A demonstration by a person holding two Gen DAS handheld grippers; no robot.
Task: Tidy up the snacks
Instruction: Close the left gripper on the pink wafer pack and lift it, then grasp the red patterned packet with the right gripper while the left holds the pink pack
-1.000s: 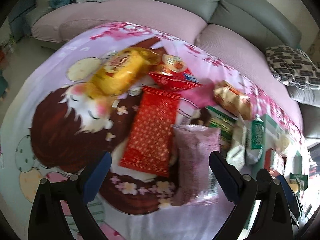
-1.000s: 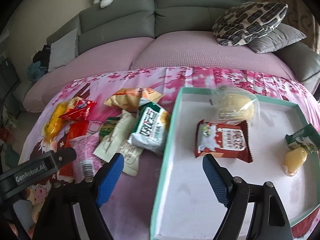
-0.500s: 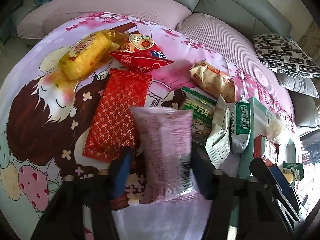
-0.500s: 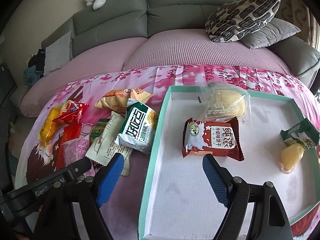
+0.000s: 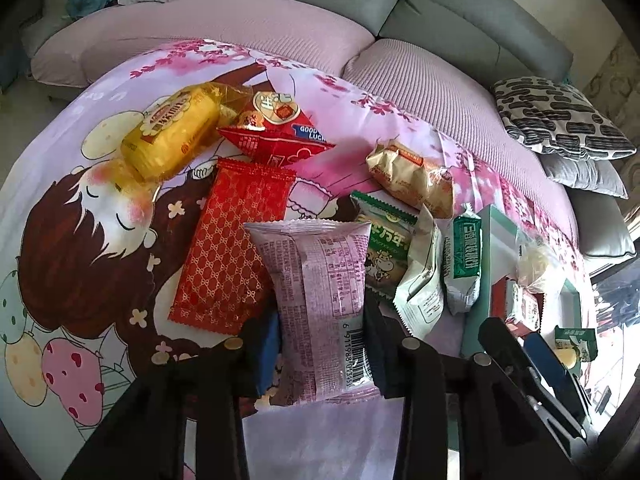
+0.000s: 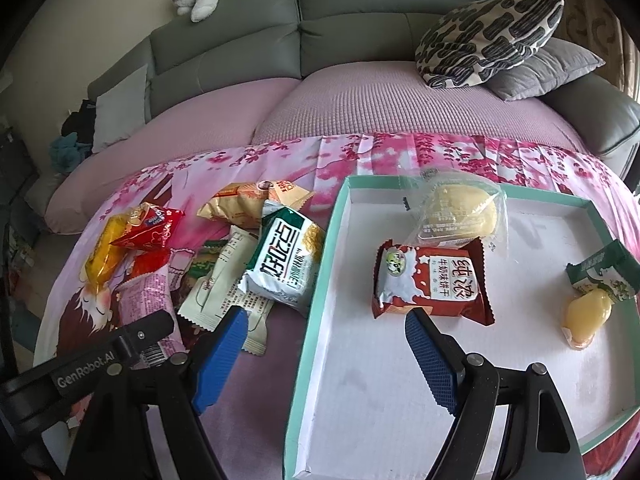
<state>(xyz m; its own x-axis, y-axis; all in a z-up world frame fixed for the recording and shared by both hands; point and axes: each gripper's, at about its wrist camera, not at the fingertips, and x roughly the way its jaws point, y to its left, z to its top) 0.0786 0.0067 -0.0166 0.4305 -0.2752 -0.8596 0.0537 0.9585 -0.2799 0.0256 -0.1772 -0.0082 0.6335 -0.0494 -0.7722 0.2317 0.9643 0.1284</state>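
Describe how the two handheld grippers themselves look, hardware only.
Both are matte black plastic frames with silver screws at the joints. The right gripper carries blue, finely textured fingers. The left gripper has the same blue pads; its body reads "GenRobot.AI" in grey lettering. No cables or sleeves show.

Snack packets [image 6: 280,264] lie heaped on the cloth [image 6: 360,156] just left of the tray [image 6: 316,320]. Inside the tray, a biscuit packet [image 6: 432,284] sits near its left wall, a bun [image 6: 460,212] behind that, a jelly [image 6: 586,314] far right.
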